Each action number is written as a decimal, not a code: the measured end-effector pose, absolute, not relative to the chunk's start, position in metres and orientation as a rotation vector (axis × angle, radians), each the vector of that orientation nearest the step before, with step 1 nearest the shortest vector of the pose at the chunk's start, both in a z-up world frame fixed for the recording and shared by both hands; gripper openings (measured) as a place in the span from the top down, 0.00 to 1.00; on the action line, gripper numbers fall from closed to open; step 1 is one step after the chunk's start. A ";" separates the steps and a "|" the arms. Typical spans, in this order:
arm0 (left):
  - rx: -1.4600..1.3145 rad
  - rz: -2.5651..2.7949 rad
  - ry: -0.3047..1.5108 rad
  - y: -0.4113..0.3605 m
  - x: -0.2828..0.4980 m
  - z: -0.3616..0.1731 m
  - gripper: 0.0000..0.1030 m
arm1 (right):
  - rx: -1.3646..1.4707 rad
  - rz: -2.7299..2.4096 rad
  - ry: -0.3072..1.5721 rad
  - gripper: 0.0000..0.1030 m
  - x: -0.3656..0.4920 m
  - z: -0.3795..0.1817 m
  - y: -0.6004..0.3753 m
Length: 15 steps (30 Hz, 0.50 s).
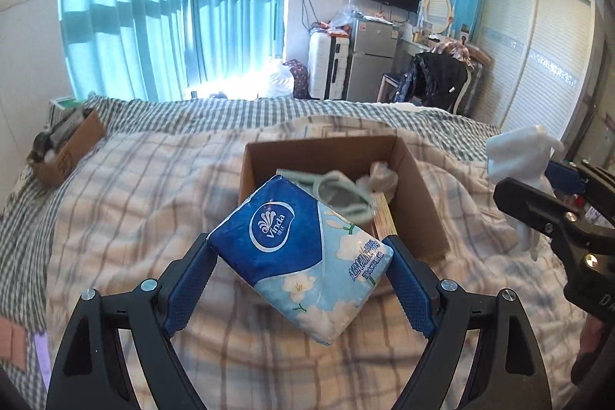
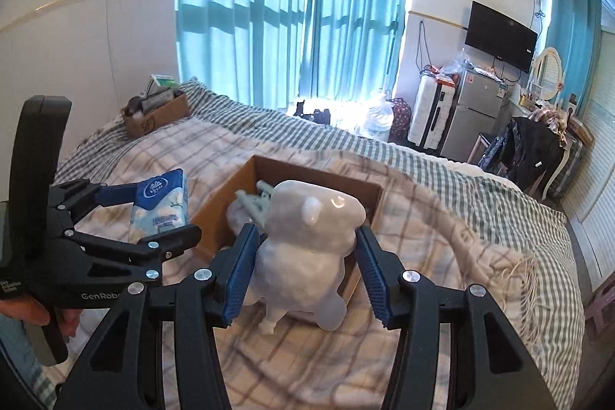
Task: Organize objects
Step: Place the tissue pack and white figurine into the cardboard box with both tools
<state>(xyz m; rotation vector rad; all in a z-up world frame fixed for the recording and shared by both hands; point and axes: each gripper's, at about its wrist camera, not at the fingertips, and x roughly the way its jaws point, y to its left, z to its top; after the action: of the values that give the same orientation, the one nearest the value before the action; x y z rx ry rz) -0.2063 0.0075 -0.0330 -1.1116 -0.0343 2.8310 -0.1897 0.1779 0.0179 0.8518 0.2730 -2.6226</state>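
My left gripper is shut on a blue Vinda tissue pack and holds it tilted above the blanket, just in front of an open cardboard box. The box holds a grey-green item and crumpled white material. My right gripper is shut on a white animal-shaped figure, held at the near edge of the same box. In the right wrist view the left gripper with the tissue pack is left of the box. The right gripper shows at the right edge of the left wrist view.
The box rests on a plaid blanket over a checked bed. A second cardboard box with items sits at the bed's far left corner. Beyond the bed are a fridge, a suitcase, a chair with clothes and curtains.
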 end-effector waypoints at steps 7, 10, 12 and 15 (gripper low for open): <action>-1.140 2.814 0.041 0.016 -0.253 -0.054 0.14 | 0.906 -2.602 0.296 0.50 -0.240 0.002 0.171; -1.161 2.795 0.031 0.017 -0.268 -0.066 0.14 | 0.946 -2.590 0.307 0.50 -0.263 -0.010 0.165; -1.173 2.778 0.026 0.018 -0.276 -0.074 0.14 | 0.965 -2.583 0.316 0.50 -0.274 -0.017 0.163; -1.181 2.754 0.025 0.020 -0.285 -0.083 0.14 | 0.998 -2.572 0.322 0.50 -0.291 -0.028 0.162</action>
<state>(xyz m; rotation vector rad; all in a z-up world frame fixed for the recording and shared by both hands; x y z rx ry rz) -0.2847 0.0201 -0.0831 -1.1805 0.0246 2.7538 -0.2913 0.1623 -0.0283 0.9981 0.3217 -2.5721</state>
